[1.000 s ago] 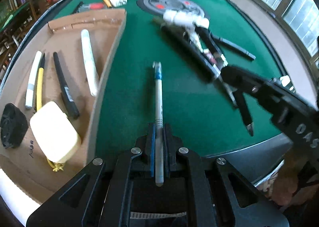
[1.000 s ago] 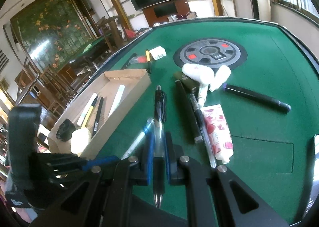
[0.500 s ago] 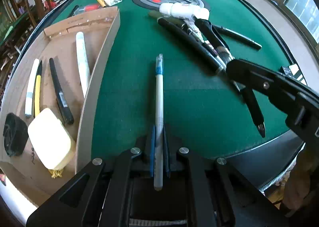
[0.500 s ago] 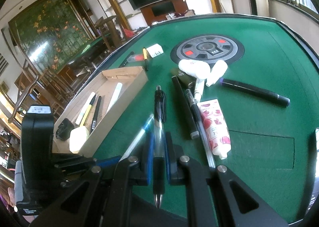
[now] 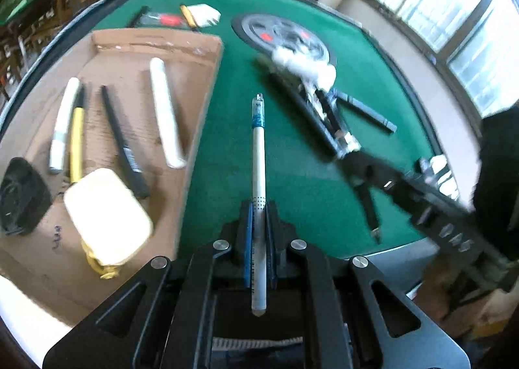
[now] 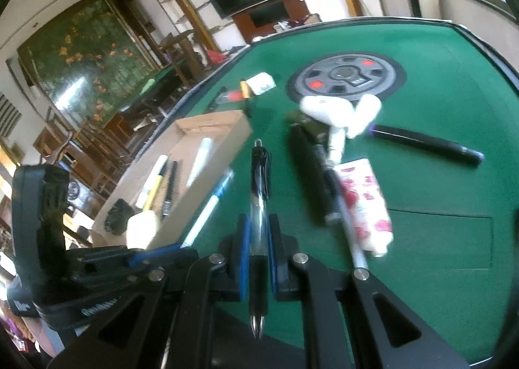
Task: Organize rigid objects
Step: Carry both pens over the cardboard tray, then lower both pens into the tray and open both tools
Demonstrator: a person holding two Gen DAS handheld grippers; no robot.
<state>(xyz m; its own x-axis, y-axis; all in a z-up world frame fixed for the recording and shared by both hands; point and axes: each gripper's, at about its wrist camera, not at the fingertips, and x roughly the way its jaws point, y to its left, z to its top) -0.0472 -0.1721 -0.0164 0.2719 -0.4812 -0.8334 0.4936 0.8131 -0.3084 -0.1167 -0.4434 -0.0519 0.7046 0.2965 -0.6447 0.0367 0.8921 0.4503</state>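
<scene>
1. The left tongs [image 5: 258,216] are clamped on a white pen [image 5: 258,155] near its tip end, so the long barrel sticks out forward, above the green counter [image 5: 292,181] just right of the cardboard box [image 5: 207,83].
2. The right tongs [image 6: 259,239] are closed on a clear pen [image 6: 259,187] with a black grip, held lengthwise the same way.
3. The box already holds pens lying side by side, so both held pens probably belong there.
4. A loose pile [image 6: 327,171] of pens and a tube waits on the counter, unsorted.
</scene>
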